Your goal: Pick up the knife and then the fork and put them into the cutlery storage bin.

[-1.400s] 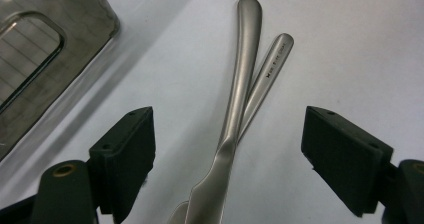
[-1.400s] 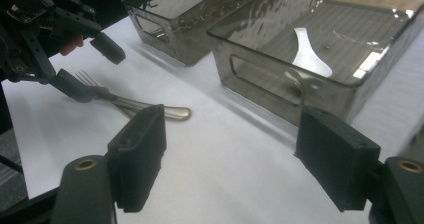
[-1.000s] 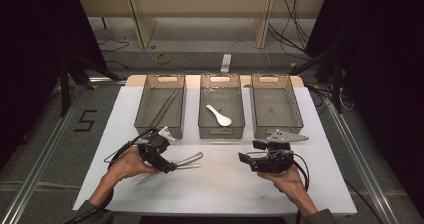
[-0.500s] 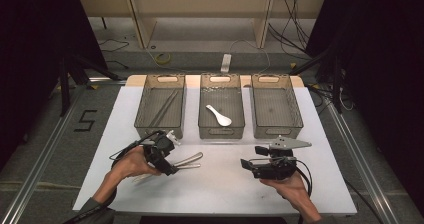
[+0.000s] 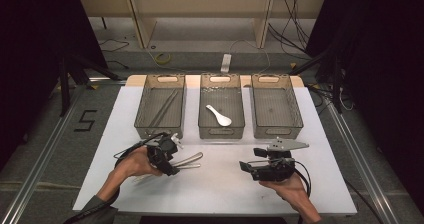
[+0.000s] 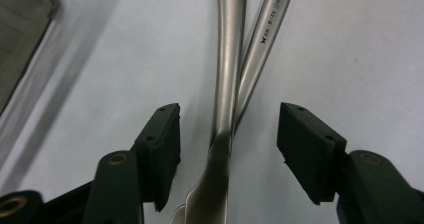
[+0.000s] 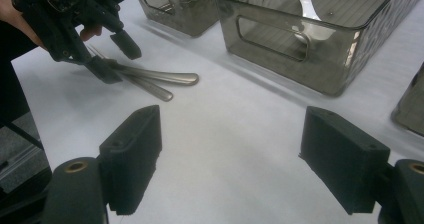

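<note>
A: The left gripper (image 5: 172, 160) is closing in on the two metal handles (image 6: 235, 84) lying near the left bin (image 5: 160, 109), pads not touching yet.

B: I'd be centring the pads on just the upper handle, so only one lifts. The right gripper (image 7: 230, 156) is waiting, jaws apart, holding nothing.

Grey floor (image 5: 45, 149), wooden shelving (image 5: 200, 14) behind, dark curtains (image 5: 30, 59) at sides

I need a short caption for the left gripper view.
Left tool open astride two crossed shiny steel cutlery handles lying on the white table.
</note>
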The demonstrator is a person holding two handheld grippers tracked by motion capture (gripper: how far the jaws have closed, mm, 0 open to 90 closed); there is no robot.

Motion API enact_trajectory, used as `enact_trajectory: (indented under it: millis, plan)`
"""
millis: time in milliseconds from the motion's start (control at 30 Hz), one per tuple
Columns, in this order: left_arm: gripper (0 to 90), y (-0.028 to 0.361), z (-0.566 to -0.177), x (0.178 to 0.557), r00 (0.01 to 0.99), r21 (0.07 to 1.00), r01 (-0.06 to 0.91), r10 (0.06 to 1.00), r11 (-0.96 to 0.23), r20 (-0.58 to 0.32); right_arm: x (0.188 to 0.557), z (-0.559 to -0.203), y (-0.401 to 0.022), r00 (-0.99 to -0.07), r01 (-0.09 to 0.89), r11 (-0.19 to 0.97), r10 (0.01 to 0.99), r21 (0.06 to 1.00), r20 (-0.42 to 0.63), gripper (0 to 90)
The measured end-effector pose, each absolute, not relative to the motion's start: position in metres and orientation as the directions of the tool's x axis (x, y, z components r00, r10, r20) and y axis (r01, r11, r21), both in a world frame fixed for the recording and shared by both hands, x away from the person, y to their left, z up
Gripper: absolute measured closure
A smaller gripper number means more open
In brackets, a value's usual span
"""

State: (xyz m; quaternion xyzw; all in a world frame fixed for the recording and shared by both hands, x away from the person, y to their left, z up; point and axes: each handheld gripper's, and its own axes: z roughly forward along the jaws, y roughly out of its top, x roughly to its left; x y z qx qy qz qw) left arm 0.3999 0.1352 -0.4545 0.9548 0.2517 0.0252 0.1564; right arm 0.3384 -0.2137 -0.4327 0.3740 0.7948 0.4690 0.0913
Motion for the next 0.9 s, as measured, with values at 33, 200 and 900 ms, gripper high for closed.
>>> enact_trajectory:
  millis: [33, 200, 900]
  plan:
    - [43.6, 0.1341, -0.4554, 0.3996, 0.872, 0.312, 0.473, 0.489, -0.824, -0.03, 0.3382, -0.4327, -0.2137, -0.703, 0.51, 0.279, 0.68, 0.813, 0.207, 25.3]
    - [47.8, 0.1298, -0.4573, 0.3984, 0.886, 0.297, 0.448, 0.463, -0.843, -0.02, 0.3378, -0.4333, -0.2139, -0.703, 0.511, 0.282, 0.681, 0.812, 0.206, 25.4]
    - [74.9, 0.1294, -0.4616, 0.402, 0.911, 0.259, 0.401, 0.412, -0.879, -0.012, 0.3373, -0.4336, -0.2104, -0.708, 0.513, 0.301, 0.678, 0.804, 0.197, 26.1]
